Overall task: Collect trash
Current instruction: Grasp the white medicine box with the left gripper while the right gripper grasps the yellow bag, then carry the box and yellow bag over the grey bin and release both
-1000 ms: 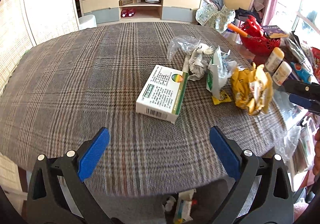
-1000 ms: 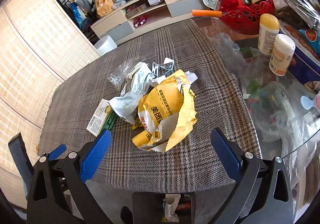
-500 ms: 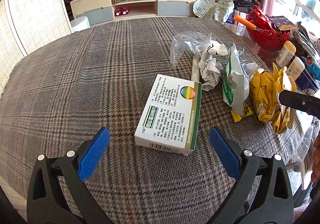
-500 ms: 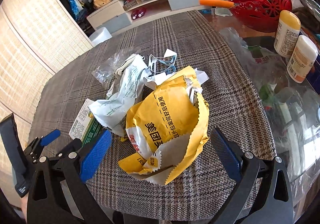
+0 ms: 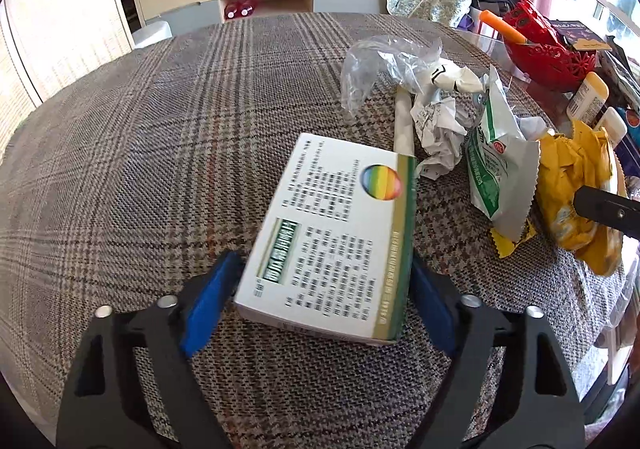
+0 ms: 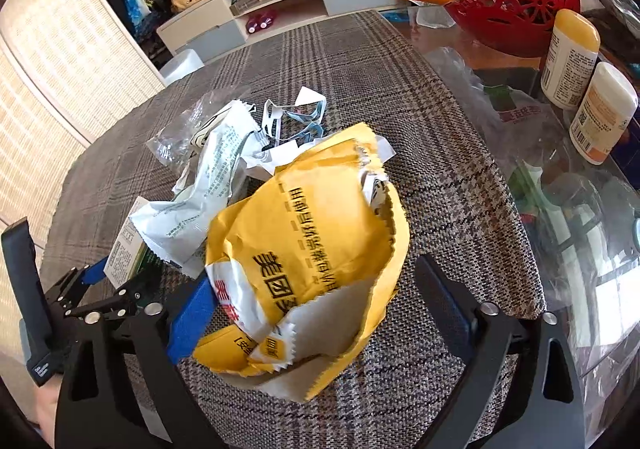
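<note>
Both grabs are in hand: the left gripper [image 5: 320, 301] is closing around the near end of the white box [image 5: 332, 233], while the right gripper [image 6: 320, 313] closes around the yellow bag [image 6: 304, 249], which lies just right of that box on the checked cloth [image 5: 140, 153]. Neither pair of pads looks fully pressed home yet. Next, I judge, each squeeze must finish firmly before lifting, since the crumpled bag may slip.

My left gripper [image 5: 320, 305] is black with two thick arms that spread like a V. Each finger has a bright blue pad [image 5: 206, 305] inside and shiny round silver screws [image 5: 167, 301] on top. My right gripper [image 6: 316, 313] looks the same: black arms, blue pads, silver screws, and long holes cut in the arms.
</note>
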The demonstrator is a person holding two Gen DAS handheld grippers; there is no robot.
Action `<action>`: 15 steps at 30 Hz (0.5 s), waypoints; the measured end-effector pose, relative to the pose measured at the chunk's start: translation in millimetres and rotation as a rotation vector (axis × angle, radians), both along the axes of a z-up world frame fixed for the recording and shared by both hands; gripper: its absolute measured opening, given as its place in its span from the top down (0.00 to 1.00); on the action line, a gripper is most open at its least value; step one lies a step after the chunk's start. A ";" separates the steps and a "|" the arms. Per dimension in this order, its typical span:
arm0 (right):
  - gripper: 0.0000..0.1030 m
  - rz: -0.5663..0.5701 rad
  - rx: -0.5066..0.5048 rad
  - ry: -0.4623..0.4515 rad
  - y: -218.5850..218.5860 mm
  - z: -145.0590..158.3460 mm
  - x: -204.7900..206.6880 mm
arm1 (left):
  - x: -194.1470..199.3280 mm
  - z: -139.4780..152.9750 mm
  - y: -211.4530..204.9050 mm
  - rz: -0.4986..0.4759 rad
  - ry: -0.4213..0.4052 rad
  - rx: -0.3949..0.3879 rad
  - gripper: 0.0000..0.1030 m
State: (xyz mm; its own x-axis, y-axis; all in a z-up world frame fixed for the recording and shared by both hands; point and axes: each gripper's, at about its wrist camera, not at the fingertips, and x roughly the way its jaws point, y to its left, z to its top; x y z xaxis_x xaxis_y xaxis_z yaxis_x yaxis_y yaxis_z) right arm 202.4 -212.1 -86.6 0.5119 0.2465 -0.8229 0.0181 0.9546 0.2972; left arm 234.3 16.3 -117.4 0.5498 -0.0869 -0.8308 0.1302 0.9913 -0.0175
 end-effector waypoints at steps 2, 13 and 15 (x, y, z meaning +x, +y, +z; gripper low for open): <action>0.27 -0.001 0.020 -0.003 -6.5 0.3 -1.4 | -0.9 2.0 1.7 -0.003 0.006 -0.023 0.33; 0.31 -0.016 0.064 -0.070 -32.7 32.6 -37.6 | -30.6 30.6 -6.5 -0.026 -0.042 -0.020 0.35; 0.31 -0.009 0.069 -0.078 -33.7 35.4 -47.6 | -43.2 40.7 -9.0 -0.026 -0.054 -0.021 0.35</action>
